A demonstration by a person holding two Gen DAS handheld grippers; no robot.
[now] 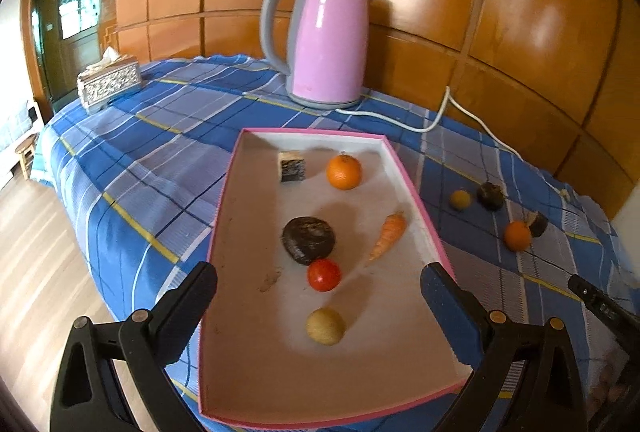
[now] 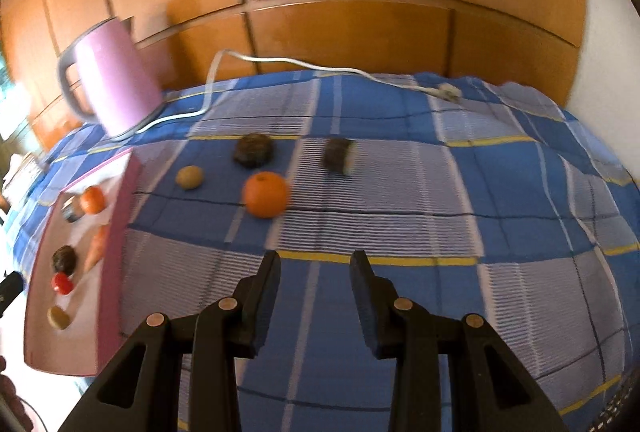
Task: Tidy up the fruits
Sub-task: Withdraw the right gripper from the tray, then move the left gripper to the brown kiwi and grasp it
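A pink-rimmed tray [image 1: 224,200] lies on the blue plaid cloth. It holds an orange [image 1: 344,172], a dark cube [image 1: 292,166], a dark round fruit [image 1: 308,240], a carrot [image 1: 388,234], a red tomato [image 1: 324,275] and a yellow-brown fruit [image 1: 326,326]. My left gripper [image 1: 318,268] hovers wide open over the tray's near half, holding nothing. To the right of the tray, a second orange [image 2: 266,194], a small yellowish fruit [image 2: 189,177], a dark round fruit [image 2: 253,150] and a dark cut piece [image 2: 339,156] sit loose on the cloth. My right gripper [image 2: 317,256] is short of that orange, jaws narrowly apart and empty.
A pink kettle [image 1: 328,44] stands behind the tray, its white cord [image 2: 280,62] trailing across the back of the table. A tissue box [image 1: 110,82] sits at the far left corner. Wooden wall panels rise behind. The table drops off to wood floor on the left.
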